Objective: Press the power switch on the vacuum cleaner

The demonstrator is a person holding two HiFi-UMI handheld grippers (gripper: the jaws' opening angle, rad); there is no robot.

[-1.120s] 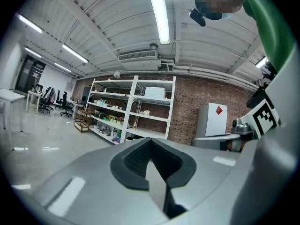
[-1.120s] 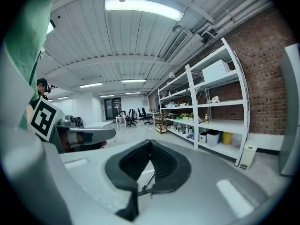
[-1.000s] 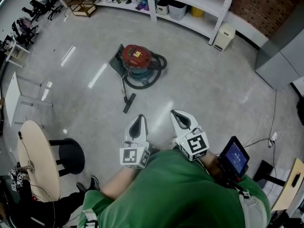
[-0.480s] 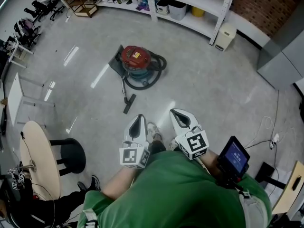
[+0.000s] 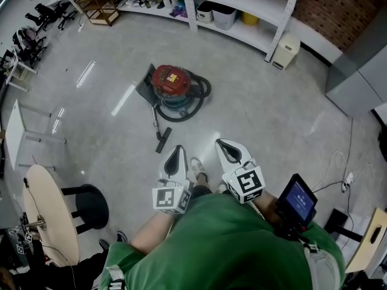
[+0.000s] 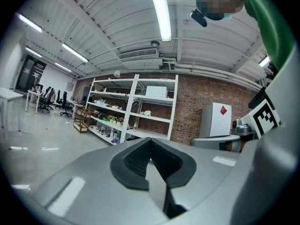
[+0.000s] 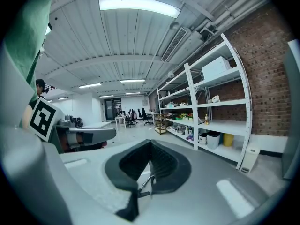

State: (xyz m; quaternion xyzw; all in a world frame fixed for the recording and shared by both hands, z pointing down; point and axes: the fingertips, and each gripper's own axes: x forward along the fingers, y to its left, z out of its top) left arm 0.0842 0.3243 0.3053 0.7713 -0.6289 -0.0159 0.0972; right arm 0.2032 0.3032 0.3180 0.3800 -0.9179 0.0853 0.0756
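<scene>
A red and teal canister vacuum cleaner (image 5: 172, 83) lies on the grey floor in the head view, its black hose (image 5: 192, 104) coiled round it and its wand and floor nozzle (image 5: 163, 135) stretched toward me. My left gripper (image 5: 176, 152) and right gripper (image 5: 227, 147) are held close to my chest, well short of the vacuum. Both point forward over the floor with jaws together and nothing between them. In the left gripper view the left gripper (image 6: 150, 146) is shut; in the right gripper view the right gripper (image 7: 149, 151) is shut. Neither gripper view shows the vacuum.
White shelving (image 5: 239, 11) with bins runs along the brick wall behind the vacuum. A round table (image 5: 51, 213) and black stool (image 5: 87, 201) stand at my left. Cables (image 5: 338, 168) trail on the floor at right. My shoe (image 5: 196, 168) shows between the grippers.
The view has shifted slightly forward, so the vacuum sits a little lower in frame. A foot has come into sight between the grippers. Both grippers keep their pose.
</scene>
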